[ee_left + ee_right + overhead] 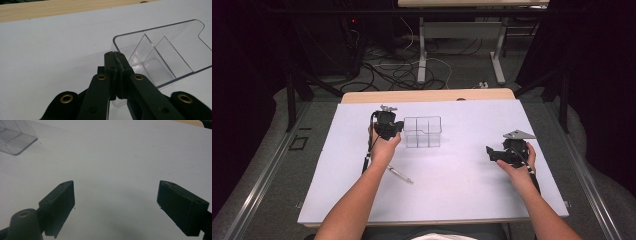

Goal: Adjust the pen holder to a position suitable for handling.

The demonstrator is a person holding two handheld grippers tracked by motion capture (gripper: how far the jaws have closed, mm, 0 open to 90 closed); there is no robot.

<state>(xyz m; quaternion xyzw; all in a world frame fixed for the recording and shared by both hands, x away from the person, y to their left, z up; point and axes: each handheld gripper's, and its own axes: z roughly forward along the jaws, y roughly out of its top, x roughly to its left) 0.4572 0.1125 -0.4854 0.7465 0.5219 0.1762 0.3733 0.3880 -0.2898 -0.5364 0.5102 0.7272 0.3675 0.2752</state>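
**Two grippers, one clear box, one pen**

I hold one gripper in each hand, two in all; my left gripper (398, 127) sits at the left end of the one clear plastic organizer (422, 132), and in the left gripper view its jaws are pressed together at the tips, with the near wall of the organizer (160, 52) running right up to them; whether a thin edge of plastic is caught between the pads I cannot tell; the box stands upright on the white table cover (452, 175), in the far middle of it, a little left of centre.

I count one organizer, split by clear dividers into several compartments; in the high view I make out six, two rows of three, though the plastic is too glassy to be sure; all those I can see into look bare.

My right gripper (490, 153) hovers low over the cover, well apart from the box, on the right side of the table; in the right gripper view its two jaws stand spread wide with nothing but white surface between them; a corner of the organizer (15, 137) shows far up at the left.

One pen (400, 174) lies on the cover just beside my left forearm, slanted, touched by neither gripper.
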